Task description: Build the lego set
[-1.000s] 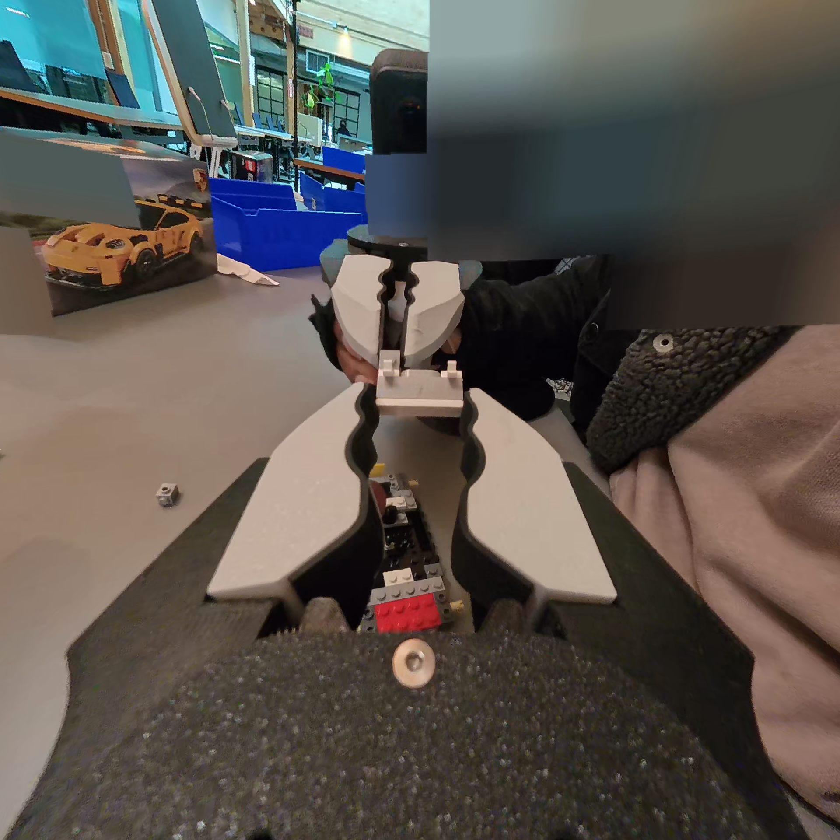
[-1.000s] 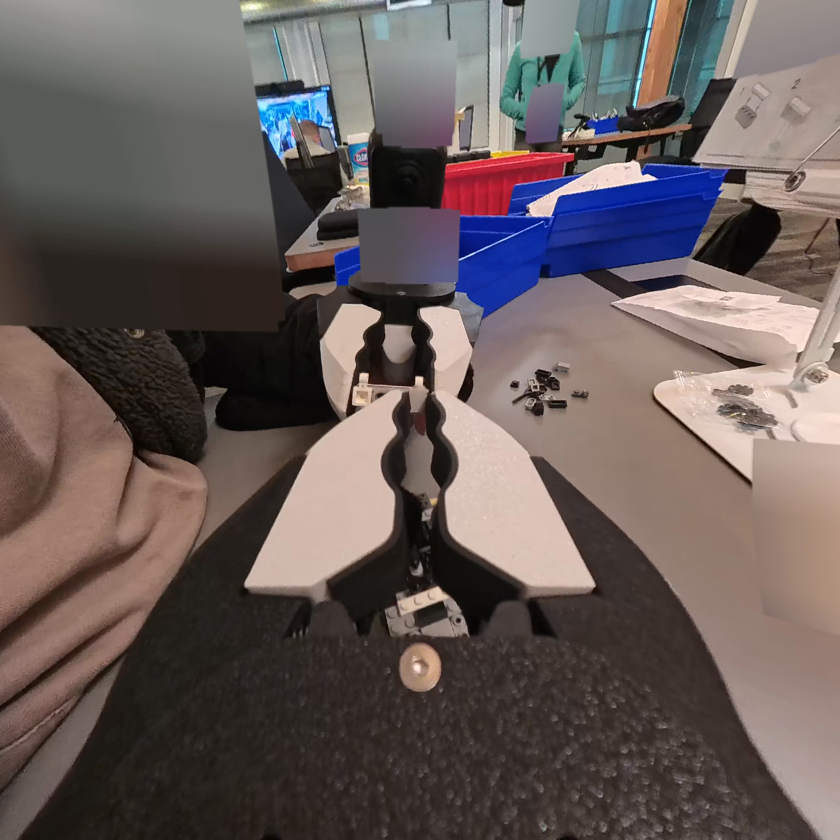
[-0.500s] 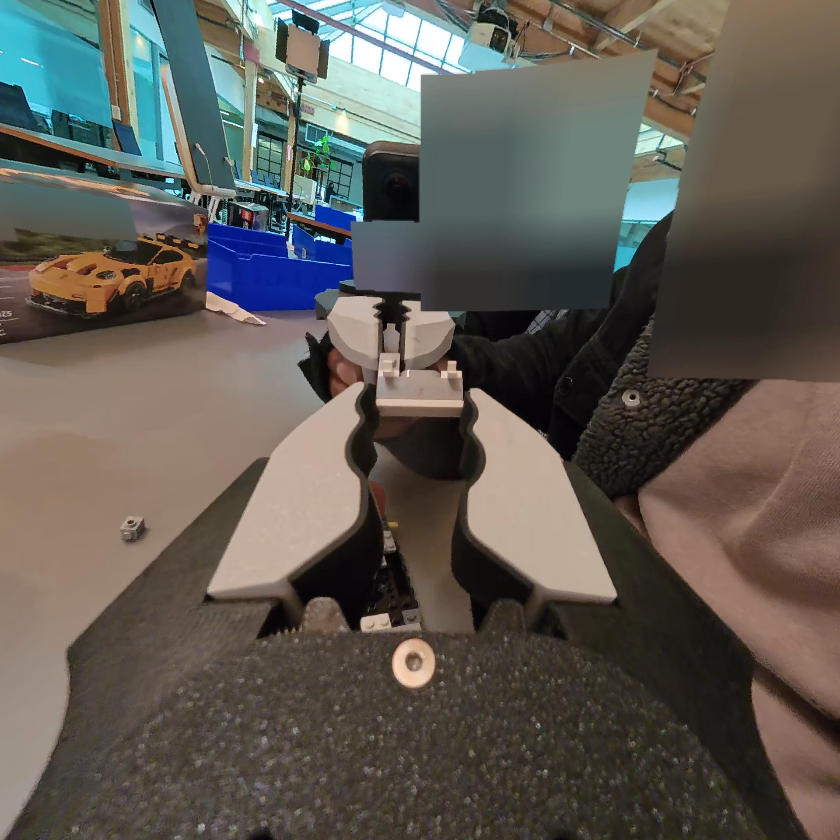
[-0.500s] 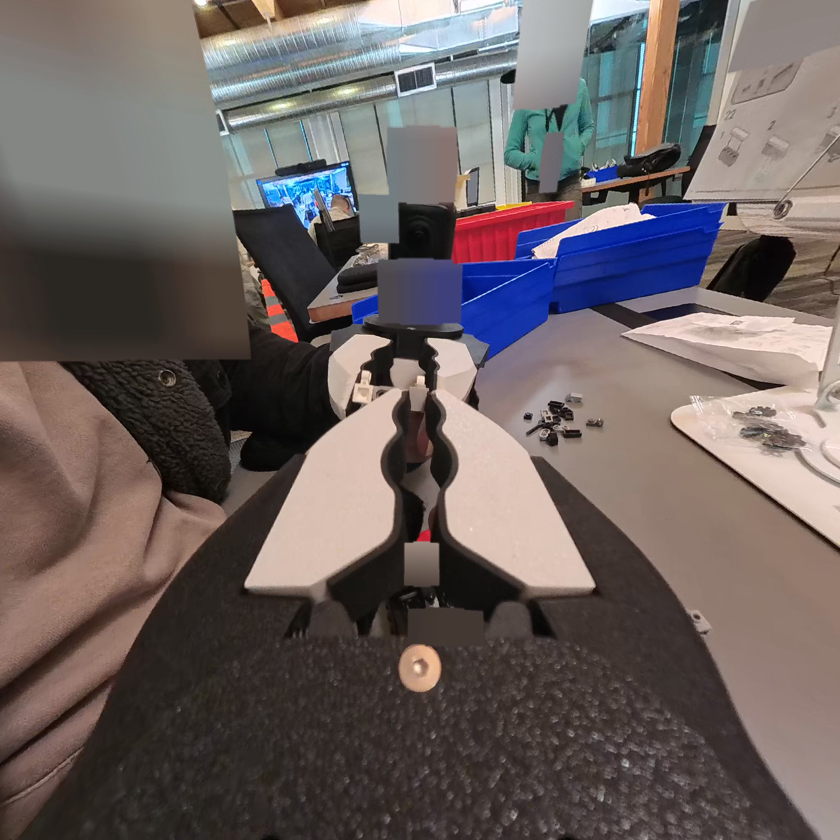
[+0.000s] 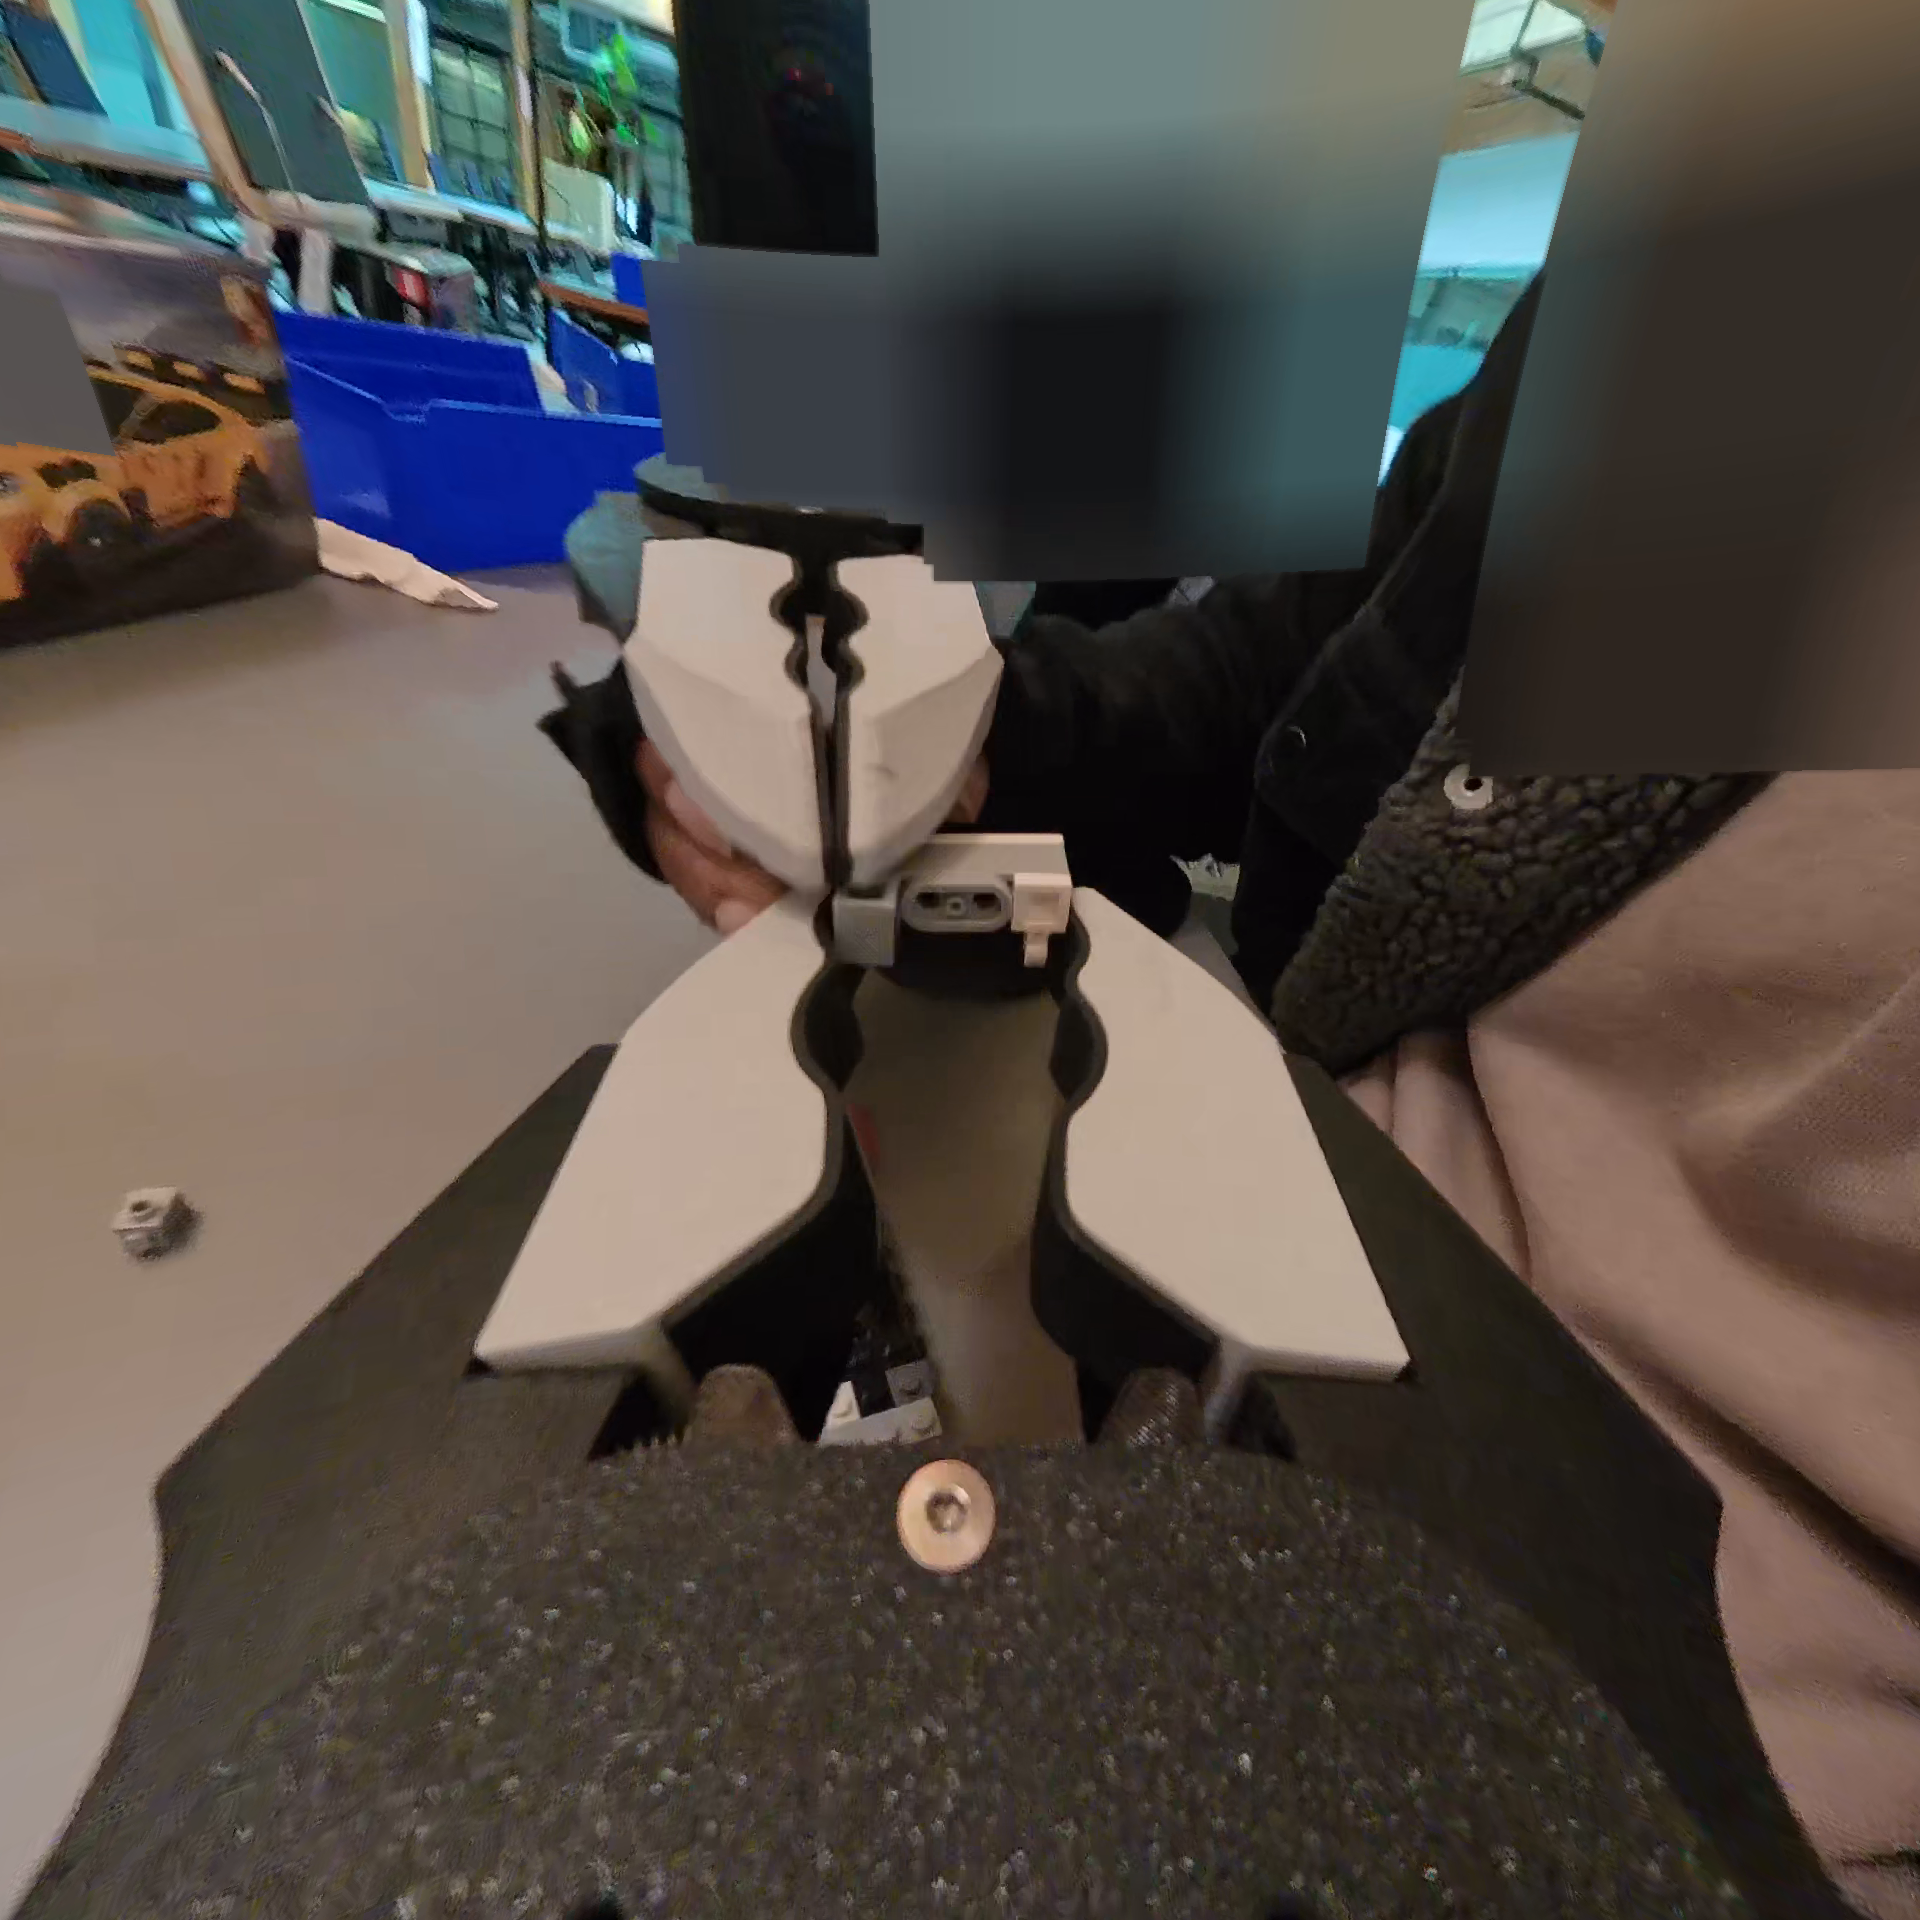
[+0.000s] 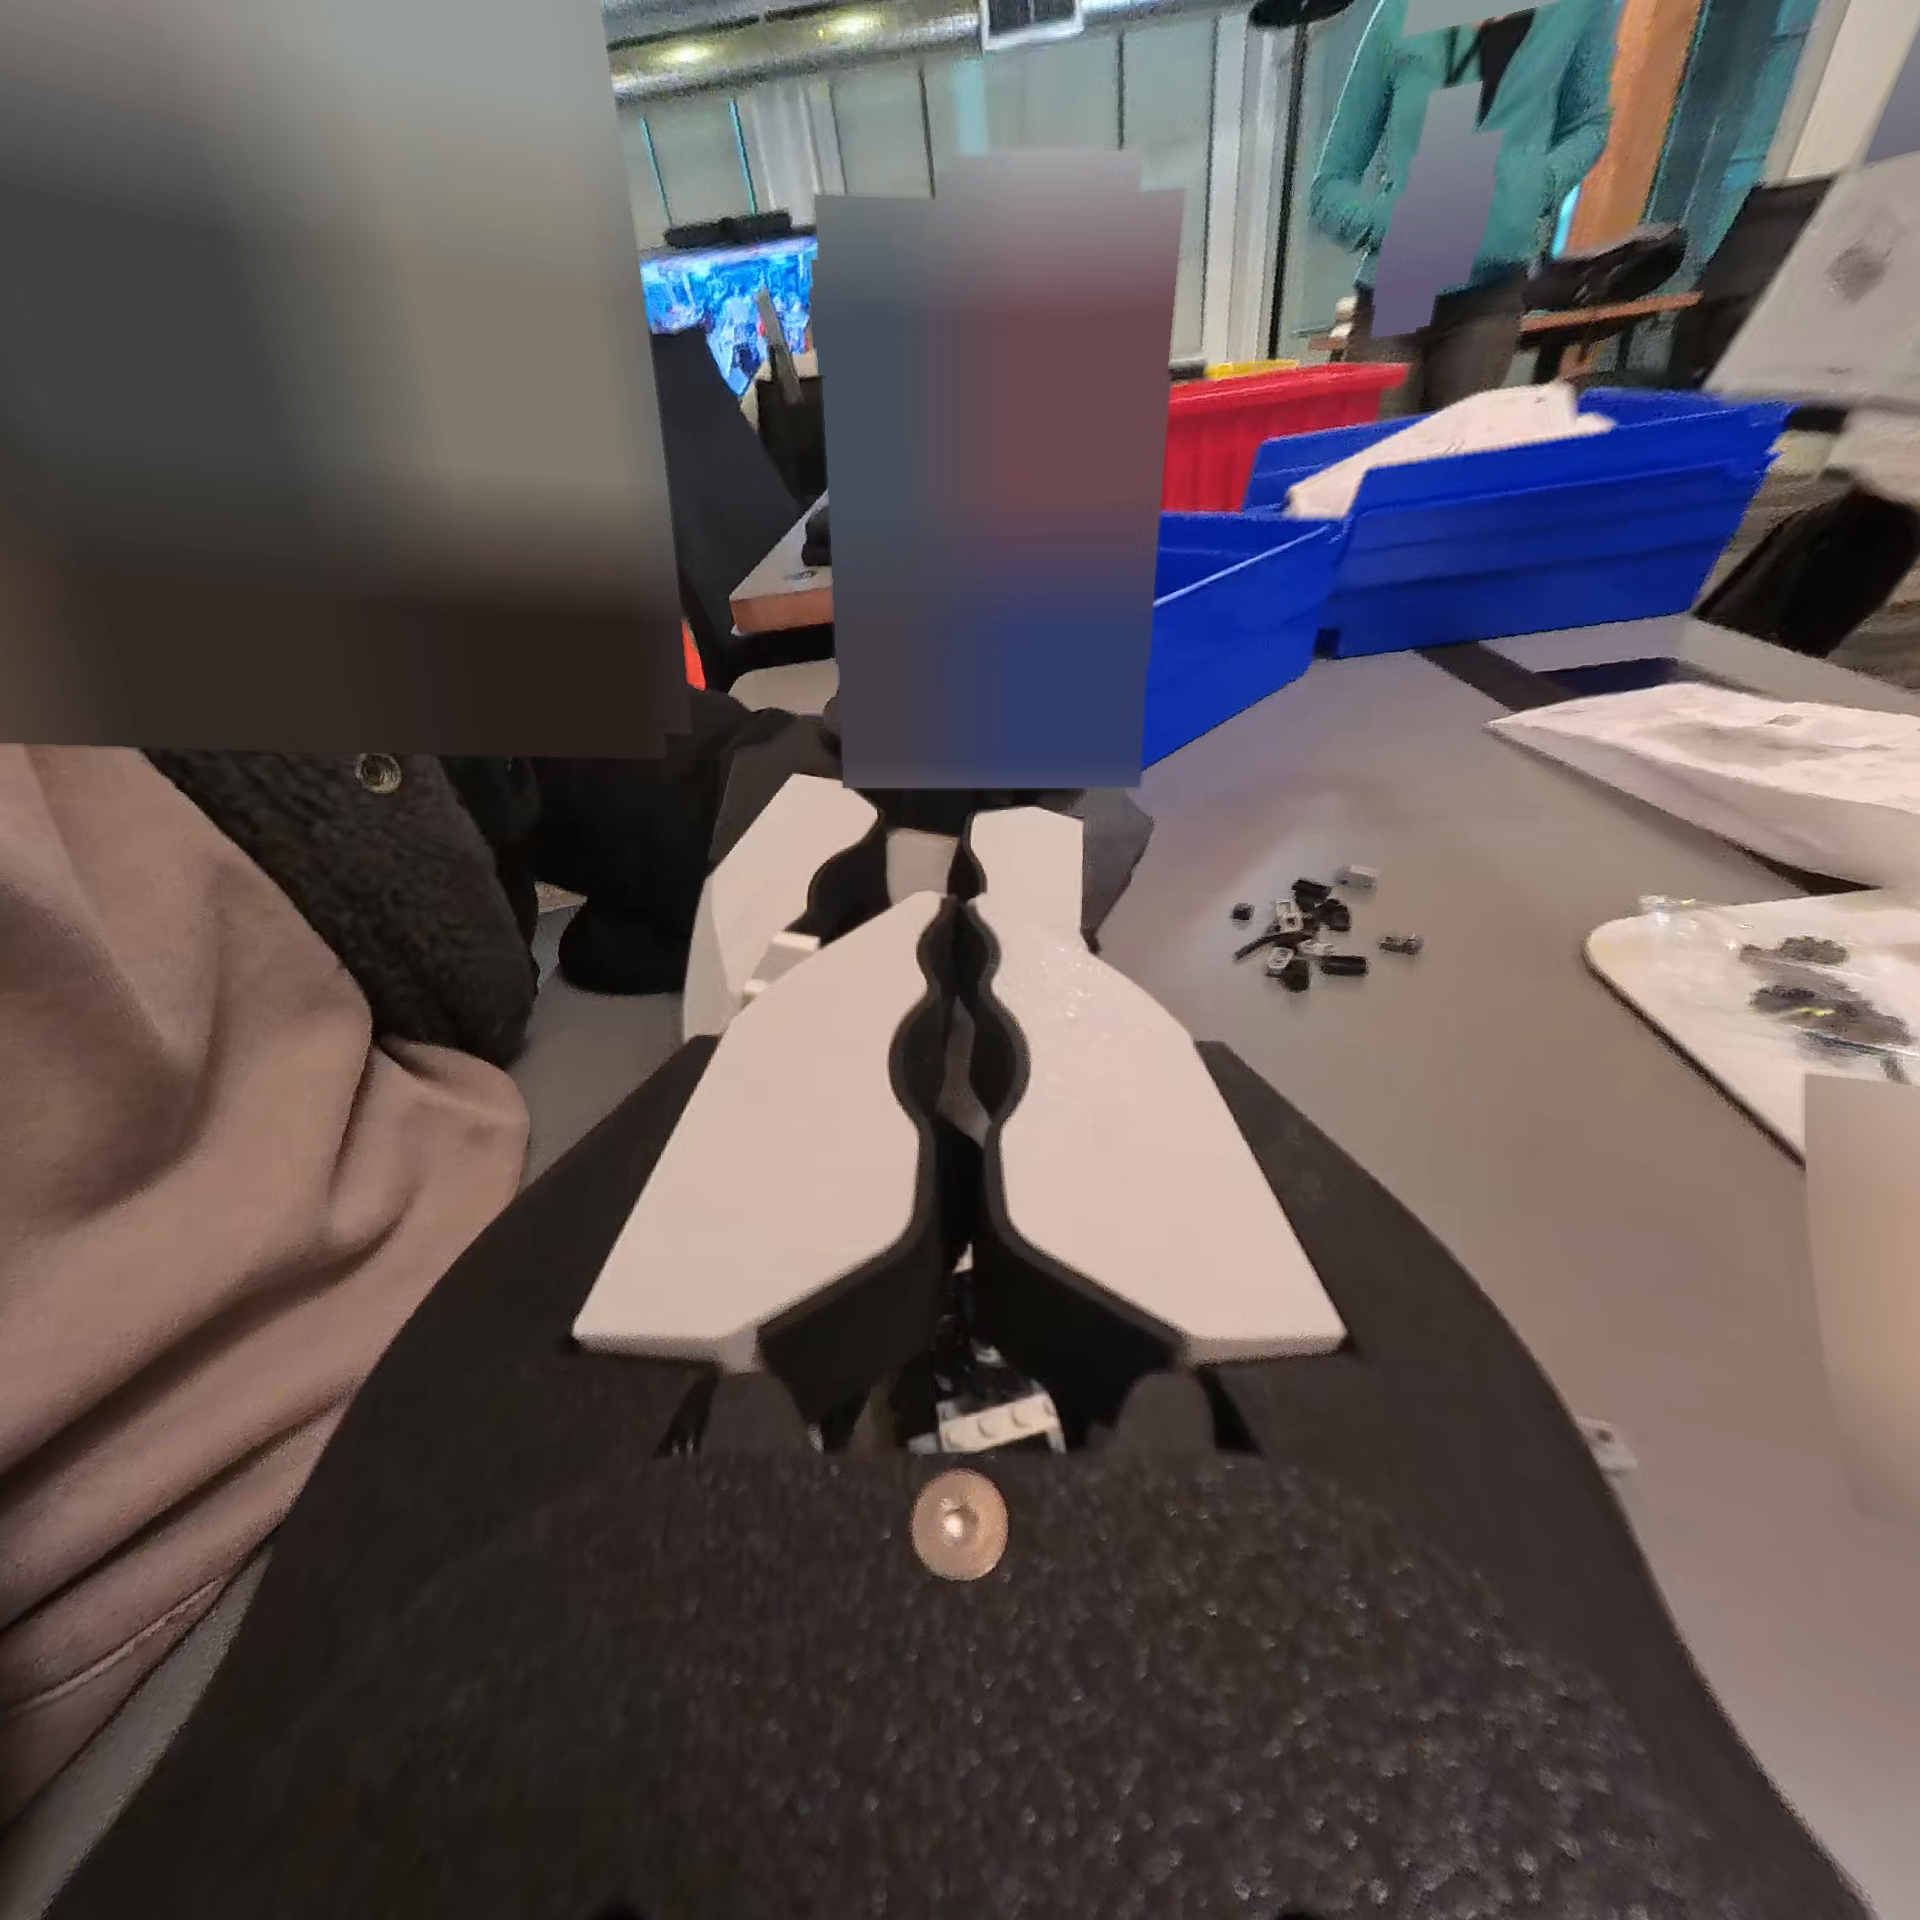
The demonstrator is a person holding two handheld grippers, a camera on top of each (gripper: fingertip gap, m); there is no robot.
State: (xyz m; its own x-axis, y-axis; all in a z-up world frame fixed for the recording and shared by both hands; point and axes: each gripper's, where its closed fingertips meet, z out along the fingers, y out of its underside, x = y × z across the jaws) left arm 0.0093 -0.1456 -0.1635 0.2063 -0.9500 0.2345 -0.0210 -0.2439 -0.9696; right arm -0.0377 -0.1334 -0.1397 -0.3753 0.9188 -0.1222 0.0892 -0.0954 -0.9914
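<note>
Grey lego sub-assembly [image 5: 951,902] hangs above the counter [image 5: 312,831], spanned by the left tongs [image 5: 945,935] and nipped at one corner by the clenched right tongs [image 5: 831,883]. Light, rigid and slick, it is likely best gripped across flat sides; clips may pop.

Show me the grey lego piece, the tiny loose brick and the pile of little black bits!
grey lego piece [image 5: 951,902]: left wrist view, its oval-holed face.
tiny loose brick [image 5: 153,1222]: left wrist view, its middle.
pile of little black bits [image 6: 1311,932]: right wrist view, the pile's centre.
</note>
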